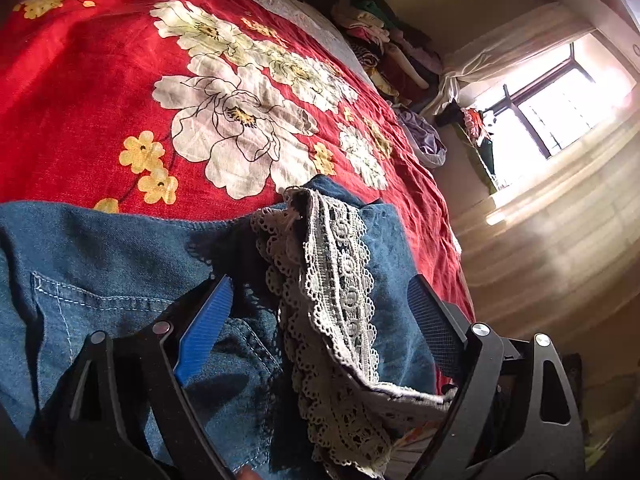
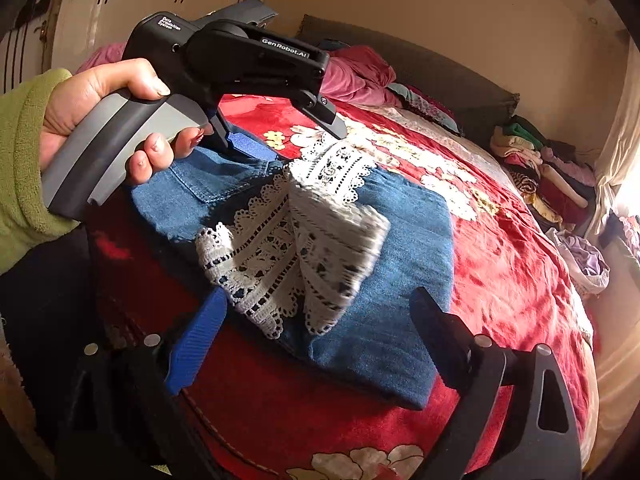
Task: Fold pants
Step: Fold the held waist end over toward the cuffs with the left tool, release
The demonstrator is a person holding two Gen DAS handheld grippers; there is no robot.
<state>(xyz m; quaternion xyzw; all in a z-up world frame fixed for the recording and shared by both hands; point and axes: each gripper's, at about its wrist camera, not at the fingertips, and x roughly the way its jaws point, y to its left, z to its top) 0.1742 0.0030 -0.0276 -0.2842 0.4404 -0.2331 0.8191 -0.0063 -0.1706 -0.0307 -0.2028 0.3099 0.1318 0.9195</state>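
Observation:
Blue denim pants (image 2: 400, 240) with white lace hems (image 2: 280, 248) lie folded on the red floral bedspread (image 2: 500, 264). In the left wrist view the denim (image 1: 100, 280) and the lace (image 1: 336, 280) pass between the fingers. My left gripper (image 1: 320, 292) is open, just over the pants, with the lace lying between its jaws. It also shows in the right wrist view (image 2: 288, 136), held by a hand over the far end of the pants. My right gripper (image 2: 320, 304) is open and empty, hovering above the near edge of the pants.
The bedspread (image 1: 100, 100) covers a large bed. Piles of clothes (image 2: 540, 160) lie at the far side near the wall. A pink blanket (image 2: 360, 72) lies by the headboard. A bright window (image 1: 560, 100) and floor lie beyond the bed's edge.

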